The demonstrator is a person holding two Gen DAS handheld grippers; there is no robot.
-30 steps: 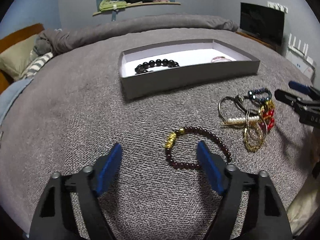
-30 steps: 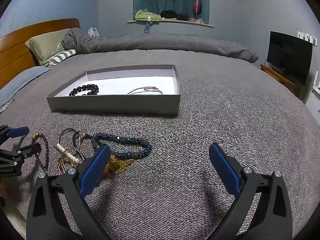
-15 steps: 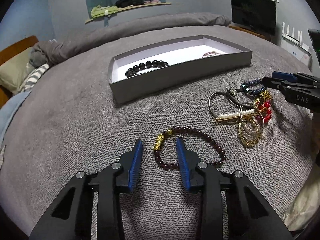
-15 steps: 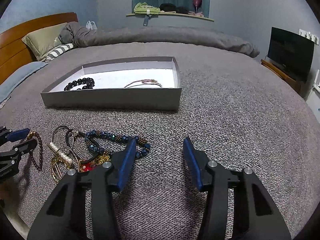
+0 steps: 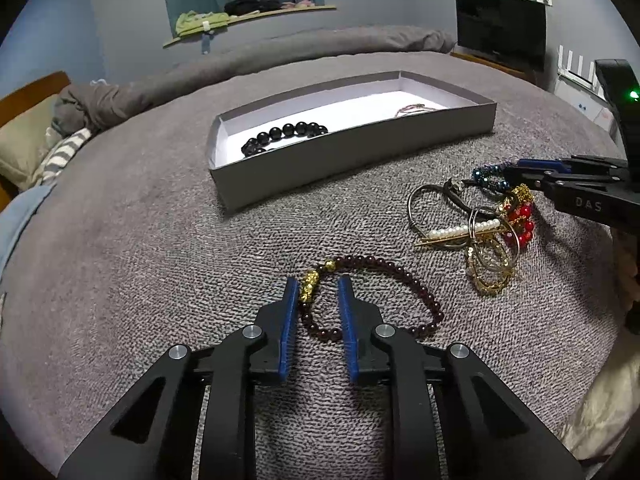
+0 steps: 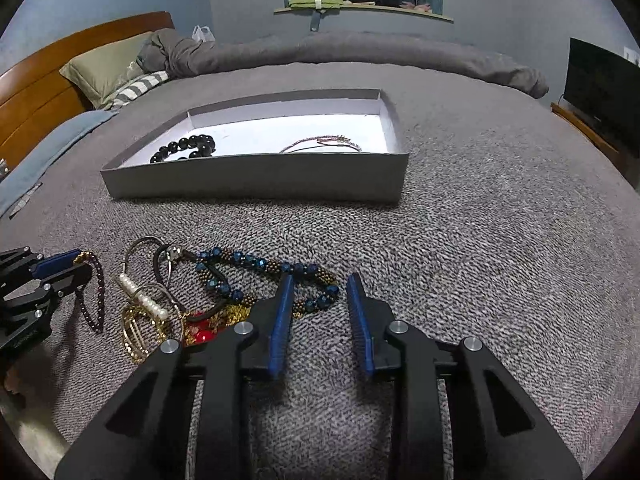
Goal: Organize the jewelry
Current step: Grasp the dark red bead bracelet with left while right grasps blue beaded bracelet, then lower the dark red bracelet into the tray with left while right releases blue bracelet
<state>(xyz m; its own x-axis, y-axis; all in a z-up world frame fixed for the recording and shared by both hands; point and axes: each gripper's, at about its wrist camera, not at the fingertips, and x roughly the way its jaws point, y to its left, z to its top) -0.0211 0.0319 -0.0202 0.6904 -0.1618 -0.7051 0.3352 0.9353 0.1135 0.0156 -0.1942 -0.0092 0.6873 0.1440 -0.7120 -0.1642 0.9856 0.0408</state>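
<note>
On bedspread (image 5: 160, 260) | right gripper (image 5: 516, 170) marked "DAS", jaws apart | left gripper (image 5: 318, 286) apart, straddling garnet bracelet (image 5: 400, 276)

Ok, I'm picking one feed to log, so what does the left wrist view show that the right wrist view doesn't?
Only the left wrist view shows the whole dark red bead bracelet with its gold charm between the left claw pads. Only the right wrist view shows the thin chain fully, and the right claw astride the blue bead strand. Both show the gray box, black bead bracelet, and pearl pin in the tangled pile.
</note>
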